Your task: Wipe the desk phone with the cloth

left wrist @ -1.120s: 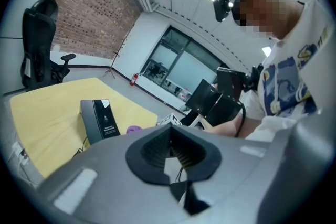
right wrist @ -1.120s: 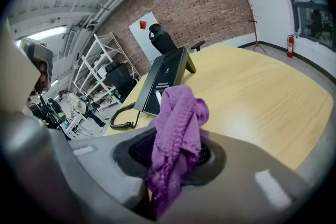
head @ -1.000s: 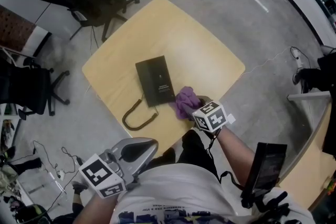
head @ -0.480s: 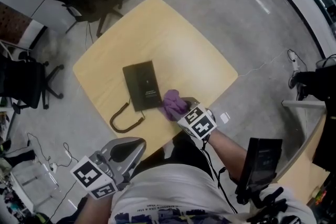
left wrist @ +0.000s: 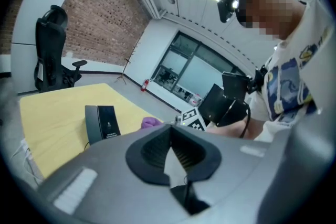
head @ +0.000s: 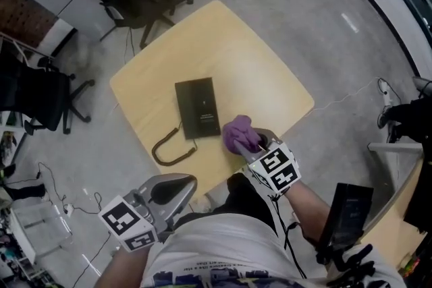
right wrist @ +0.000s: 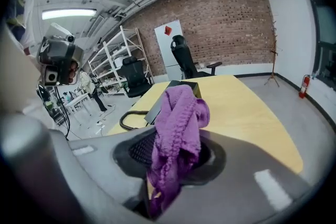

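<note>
holds the left claw (head: 177,187) closed on nothing, off the desk's (head: 223,50) near edge. finds the black desk phone (head: 198,107) flat on the desk, coiled cord (head: 169,145) at its near side. clamps the right claw (head: 256,141) tight on the purple cloth (head: 239,133), just right of the phone.

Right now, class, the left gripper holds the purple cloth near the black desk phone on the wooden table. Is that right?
No, the side is wrong. The right gripper holds the purple cloth near the black desk phone on the wooden table; the right gripper view shows the cloth pinched between its jaws. The left gripper holds nothing.
</note>
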